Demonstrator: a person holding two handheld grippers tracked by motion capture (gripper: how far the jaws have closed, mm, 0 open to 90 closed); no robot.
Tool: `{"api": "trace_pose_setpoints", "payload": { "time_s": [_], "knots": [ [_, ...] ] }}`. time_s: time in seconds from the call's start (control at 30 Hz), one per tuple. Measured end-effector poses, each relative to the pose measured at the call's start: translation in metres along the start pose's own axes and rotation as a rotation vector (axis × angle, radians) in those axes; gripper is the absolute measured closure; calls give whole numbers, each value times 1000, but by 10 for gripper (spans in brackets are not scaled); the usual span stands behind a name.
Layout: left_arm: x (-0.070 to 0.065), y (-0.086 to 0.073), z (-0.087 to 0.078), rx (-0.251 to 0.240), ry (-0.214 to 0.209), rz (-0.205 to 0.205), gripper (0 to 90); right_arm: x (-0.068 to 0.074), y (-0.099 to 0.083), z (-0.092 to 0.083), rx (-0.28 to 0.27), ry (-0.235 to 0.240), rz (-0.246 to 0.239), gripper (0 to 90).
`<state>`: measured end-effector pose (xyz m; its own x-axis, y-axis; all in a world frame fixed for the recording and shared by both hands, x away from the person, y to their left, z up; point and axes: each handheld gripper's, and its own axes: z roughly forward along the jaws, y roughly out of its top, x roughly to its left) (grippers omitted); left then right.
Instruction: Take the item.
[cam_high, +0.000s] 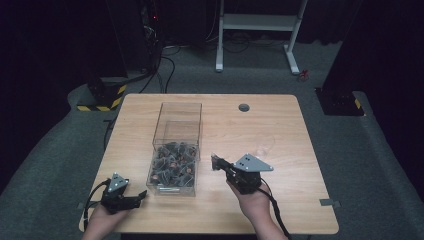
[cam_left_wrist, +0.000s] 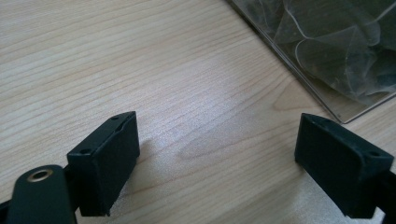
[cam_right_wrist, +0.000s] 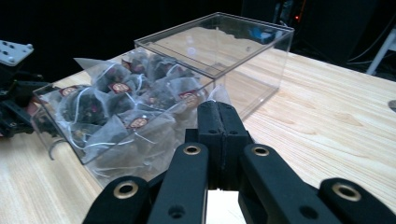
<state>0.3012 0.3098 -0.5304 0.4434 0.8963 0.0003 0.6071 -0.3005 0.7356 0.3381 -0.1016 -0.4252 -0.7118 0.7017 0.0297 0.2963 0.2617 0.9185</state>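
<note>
A clear plastic box (cam_high: 178, 131) stands mid-table, its near half piled with pyramid tea bags (cam_right_wrist: 122, 100) that carry small red tags. My right gripper (cam_high: 216, 162) hovers just right of the box's near end and points at it. Its jaws are shut in the right gripper view (cam_right_wrist: 218, 108). A pale translucent bag corner (cam_right_wrist: 222, 95) shows just past the tips, and I cannot tell whether it is pinched or lies inside the box. My left gripper (cam_high: 141, 195) rests low at the table's near left, left of the box's near corner (cam_left_wrist: 343, 116). It is open (cam_left_wrist: 217, 156) over bare wood.
The wooden table (cam_high: 280, 125) has a round cable hole (cam_high: 244, 107) near its far edge. A faint translucent item (cam_high: 265, 145) lies on the wood right of my right gripper. Beyond the table are white desk legs (cam_high: 219, 60) and dark equipment on the grey floor.
</note>
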Motion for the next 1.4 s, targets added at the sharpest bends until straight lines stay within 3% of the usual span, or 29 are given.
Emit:
{"api": "trace_pose_setpoints", "payload": {
  "time_s": [0.97,1.4],
  "knots": [
    [0,0,0,0,1,2,143,-45,6,-22,-16,-140,25,900],
    [0,0,0,0,-3,-6,143,-66,8,-25,-13,-202,41,900]
  ]
}}
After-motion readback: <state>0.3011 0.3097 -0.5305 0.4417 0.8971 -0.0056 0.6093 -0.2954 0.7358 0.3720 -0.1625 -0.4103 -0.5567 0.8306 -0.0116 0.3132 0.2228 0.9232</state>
